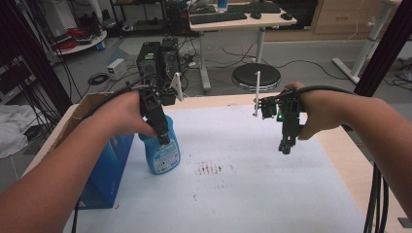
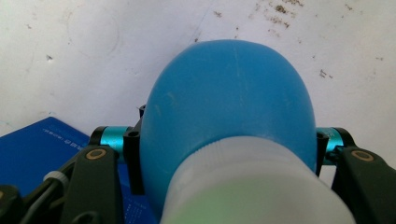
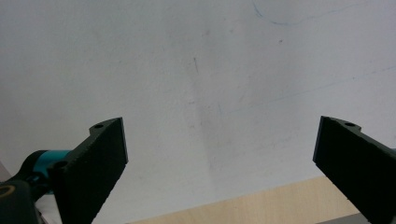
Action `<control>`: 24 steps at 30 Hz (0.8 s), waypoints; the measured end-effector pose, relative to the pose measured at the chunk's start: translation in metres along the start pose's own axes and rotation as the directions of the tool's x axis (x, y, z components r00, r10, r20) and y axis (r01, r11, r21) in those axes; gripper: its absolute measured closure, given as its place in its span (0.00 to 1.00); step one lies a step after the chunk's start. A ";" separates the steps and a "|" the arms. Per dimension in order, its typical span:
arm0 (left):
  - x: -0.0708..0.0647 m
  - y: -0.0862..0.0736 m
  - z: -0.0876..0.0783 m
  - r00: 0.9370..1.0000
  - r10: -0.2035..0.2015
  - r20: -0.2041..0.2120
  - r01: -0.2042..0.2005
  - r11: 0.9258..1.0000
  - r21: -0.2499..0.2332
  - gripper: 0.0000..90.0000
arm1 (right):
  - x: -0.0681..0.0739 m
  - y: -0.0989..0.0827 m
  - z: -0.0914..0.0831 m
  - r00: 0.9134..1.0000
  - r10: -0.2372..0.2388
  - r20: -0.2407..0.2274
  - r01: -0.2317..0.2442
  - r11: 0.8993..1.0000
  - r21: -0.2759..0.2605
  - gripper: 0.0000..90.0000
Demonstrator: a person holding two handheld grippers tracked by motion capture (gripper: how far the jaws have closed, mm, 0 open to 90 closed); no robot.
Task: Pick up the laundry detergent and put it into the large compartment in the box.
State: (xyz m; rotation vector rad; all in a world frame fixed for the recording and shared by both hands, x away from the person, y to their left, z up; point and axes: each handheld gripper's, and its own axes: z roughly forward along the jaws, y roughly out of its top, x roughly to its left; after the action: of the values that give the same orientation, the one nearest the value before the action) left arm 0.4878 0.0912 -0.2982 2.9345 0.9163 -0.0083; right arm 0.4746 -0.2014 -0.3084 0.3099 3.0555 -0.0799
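Note:
A blue plastic bottle (image 1: 163,154) with a printed label stands upright on the white mat (image 1: 243,194), left of the middle. My left gripper (image 1: 163,132) comes down on it from above, shut around its upper part. In the left gripper view the bottle's rounded blue shoulder (image 2: 229,107) and white neck (image 2: 252,186) sit between the two jaws of that gripper (image 2: 229,144). My right gripper (image 1: 285,145) hangs over the mat's right side, pointing down. In the right gripper view this gripper (image 3: 219,140) is wide open, with bare mat between its jaws.
A dark blue box (image 1: 108,170) stands right beside the bottle on its left, also seen as the blue box (image 2: 37,144). An open cardboard box (image 1: 80,109) sits behind it. Brown smudges (image 1: 209,169) mark the mat. Wooden table edge (image 3: 243,205) borders the mat.

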 end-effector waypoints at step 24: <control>-0.022 -0.015 -0.068 0.999 0.034 0.019 -0.034 0.999 0.007 0.43 | 0.008 0.004 -0.006 1.000 -0.014 0.012 0.015 1.000 -0.005 0.02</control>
State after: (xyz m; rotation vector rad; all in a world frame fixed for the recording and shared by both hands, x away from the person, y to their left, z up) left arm 0.4598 0.0957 -0.2303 2.9503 0.8661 -0.0377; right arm 0.4669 -0.1960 -0.3029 0.2858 3.0454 -0.0746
